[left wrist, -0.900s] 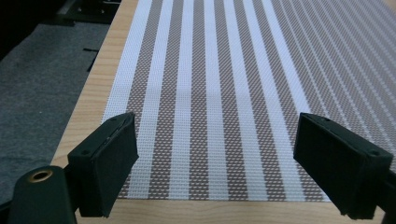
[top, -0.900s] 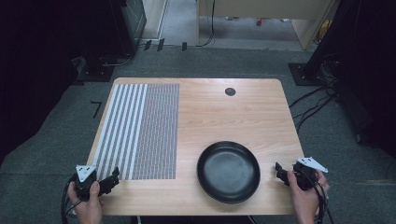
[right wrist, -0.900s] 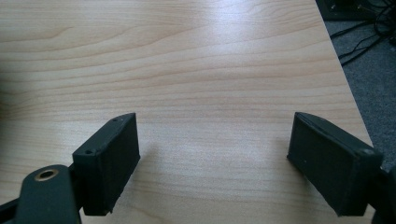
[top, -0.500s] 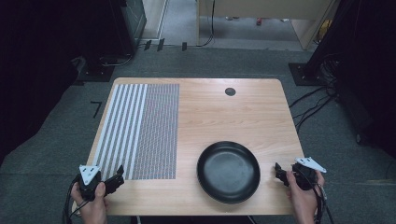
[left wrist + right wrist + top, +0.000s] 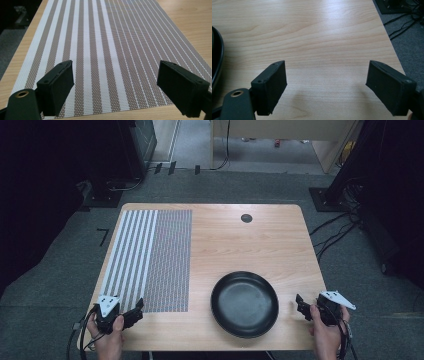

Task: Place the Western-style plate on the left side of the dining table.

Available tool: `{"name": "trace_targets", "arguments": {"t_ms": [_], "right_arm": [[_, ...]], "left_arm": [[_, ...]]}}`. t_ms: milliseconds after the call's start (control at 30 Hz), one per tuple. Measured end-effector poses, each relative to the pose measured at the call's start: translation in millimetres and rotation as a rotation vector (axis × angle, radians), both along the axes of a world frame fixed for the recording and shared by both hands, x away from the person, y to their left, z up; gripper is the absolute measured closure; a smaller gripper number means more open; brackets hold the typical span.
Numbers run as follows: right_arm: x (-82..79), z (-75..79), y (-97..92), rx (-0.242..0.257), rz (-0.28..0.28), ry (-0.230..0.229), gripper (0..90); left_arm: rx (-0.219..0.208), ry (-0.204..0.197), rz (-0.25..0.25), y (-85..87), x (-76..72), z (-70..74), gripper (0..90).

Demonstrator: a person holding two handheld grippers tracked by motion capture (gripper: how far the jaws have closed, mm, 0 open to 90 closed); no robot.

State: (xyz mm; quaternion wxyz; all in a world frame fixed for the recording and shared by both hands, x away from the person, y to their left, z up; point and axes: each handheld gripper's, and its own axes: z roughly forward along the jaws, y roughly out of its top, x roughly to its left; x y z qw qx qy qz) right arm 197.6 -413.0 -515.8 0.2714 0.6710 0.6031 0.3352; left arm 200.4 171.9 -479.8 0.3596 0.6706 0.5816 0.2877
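Observation:
A black frying pan (image 5: 244,304) lies empty on the wooden table (image 5: 250,245), near the front edge and right of centre. A striped brown-and-white placemat (image 5: 150,260) covers the table's left part. My left gripper (image 5: 134,313) is held at the front left corner, open and empty, its jaws just over the placemat's (image 5: 105,45) near edge. My right gripper (image 5: 301,306) is at the front right, just right of the pan, open and empty above bare wood (image 5: 312,30). In the right gripper view the pan's rim (image 5: 216,57) shows at the left edge.
A small round black grommet (image 5: 246,218) sits in the table near its far edge. Cables (image 5: 340,230) and dark stands lie on the grey floor to the right and behind the table.
My left gripper has shifted a little to the right along the front edge, toward the placemat. The right gripper and the pan have stayed put.

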Motion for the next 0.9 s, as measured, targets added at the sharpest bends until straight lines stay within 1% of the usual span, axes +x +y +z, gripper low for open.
{"name": "trace_targets", "arguments": {"t_ms": [33, 133, 200, 333, 400, 467, 600, 700, 767, 900], "right_arm": [[-0.4, 0.4, 0.3, 0.003, 0.001, -0.006, 16.2], [-1.8, 1.9, 1.5, 0.005, 0.005, -0.021, 16.4], [-2.6, 2.6, 2.5, 0.005, 0.005, -0.026, 16.2], [-3.7, 3.7, 4.6, 0.007, 0.01, -0.036, 16.1], [-4.4, 4.6, 5.5, 0.01, 0.01, -0.042, 16.2], [-4.9, 5.5, 6.5, 0.018, 0.014, -0.05, 16.2], [-6.6, 6.7, 9.8, 0.035, 0.026, -0.053, 16.3], [-7.5, 7.5, 12.8, 0.04, 0.031, -0.055, 16.5], [-7.5, 7.2, 13.8, 0.033, 0.035, -0.057, 16.9], [-7.7, 6.7, 16.0, 0.041, 0.033, -0.055, 17.1]], "left_arm": [[0.009, 0.0, -0.005, -2.1, -0.1, 0.2, 13.6], [0.021, 0.004, -0.027, -7.7, 0.6, -1.3, 13.6], [0.025, 0.005, -0.032, -10.0, 1.0, -2.0, 13.6], [0.018, 0.005, -0.032, -11.6, 1.4, -2.4, 13.6], [-0.013, 0.017, -0.034, -12.3, 2.1, -3.9, 13.6], [-0.03, 0.024, -0.034, -13.2, 2.4, -4.6, 13.6], [-0.027, 0.02, -0.039, -17.8, 2.2, -4.8, 13.5], [-0.027, 0.022, -0.048, -21.8, 2.2, -5.4, 13.6], [-0.024, 0.022, -0.052, -24.6, 2.7, -5.6, 13.6], [-0.025, 0.024, -0.067, -32.6, 4.7, -5.7, 13.6]]}}
